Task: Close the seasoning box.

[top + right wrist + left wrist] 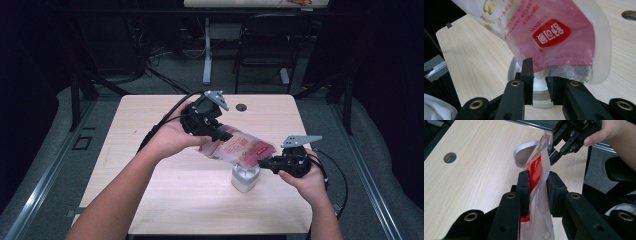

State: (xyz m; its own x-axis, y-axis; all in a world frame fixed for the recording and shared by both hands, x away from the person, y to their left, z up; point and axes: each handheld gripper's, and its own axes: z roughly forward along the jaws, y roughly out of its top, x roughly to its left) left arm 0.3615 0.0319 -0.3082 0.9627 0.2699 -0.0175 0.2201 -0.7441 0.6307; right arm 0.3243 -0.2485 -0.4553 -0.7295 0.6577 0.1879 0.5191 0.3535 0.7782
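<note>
We are holding a red-and-clear plastic pouch slung between our two grippers, directly above a small white container that is standing on the table. The left gripper is clamping the pouch's body, its jaws narrowed onto the film up and away from the container. The right gripper is pinching the pouch's clear lower edge just over the container's mouth, its jaws drawn close with the film caught between them.

We judge that we are pouring, or getting ready to pour, the contents down into the container. To do it well, we are keeping the low corner centred over the container's opening, not beside its rim, and raising the left end gradually so the contents are sliding toward the container instead of rushing. We are keeping the right grip steady, since that edge is steering the stream. Whether that edge is already open, we cannot tell. The container is light-looking and unheld, so we are avoiding any nudge against it.
</note>
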